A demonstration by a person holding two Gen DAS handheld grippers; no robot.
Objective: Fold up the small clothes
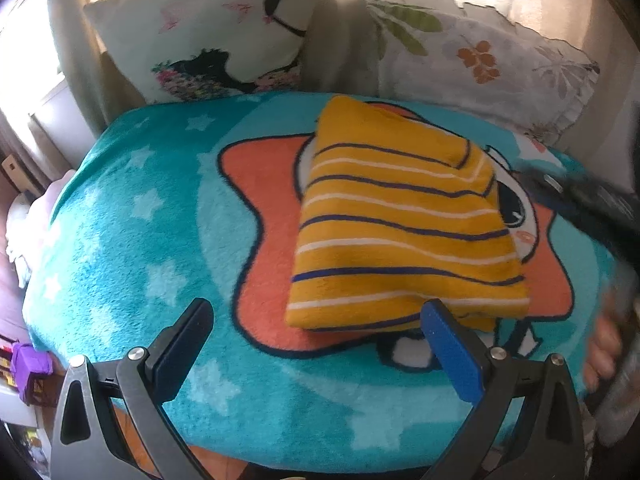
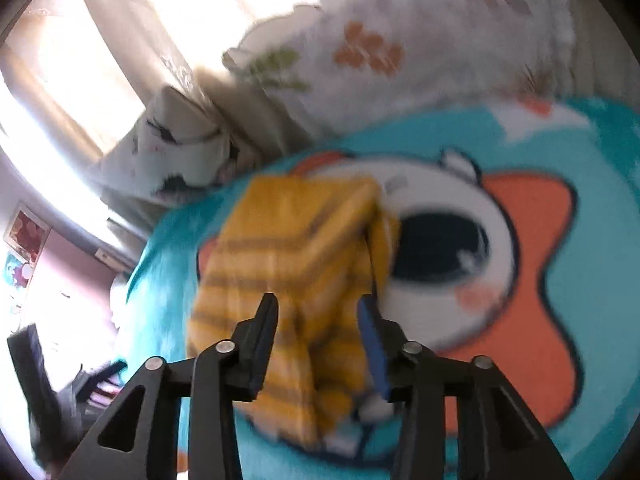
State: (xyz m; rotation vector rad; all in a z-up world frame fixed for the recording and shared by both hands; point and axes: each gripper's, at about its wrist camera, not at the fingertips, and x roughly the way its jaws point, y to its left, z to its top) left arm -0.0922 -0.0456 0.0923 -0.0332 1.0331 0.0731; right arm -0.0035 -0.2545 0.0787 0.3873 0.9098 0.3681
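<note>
A folded yellow garment [image 1: 400,220] with dark blue and white stripes lies flat on a teal cartoon blanket [image 1: 152,240]. My left gripper [image 1: 316,320] is open and empty, hovering near the garment's front edge, its blue-padded finger [image 1: 452,352] close to the front right corner. In the blurred right wrist view the garment [image 2: 296,248] lies ahead of my right gripper [image 2: 318,312], which is open and empty just above its near edge. The right gripper also shows as a dark blur in the left wrist view [image 1: 580,204], to the right of the garment.
Two printed pillows [image 1: 216,32] [image 1: 480,56] lean against curtains behind the blanket. The blanket's left edge drops off toward clutter and a purple object [image 1: 30,364]. A hand [image 1: 604,344] shows at the right edge.
</note>
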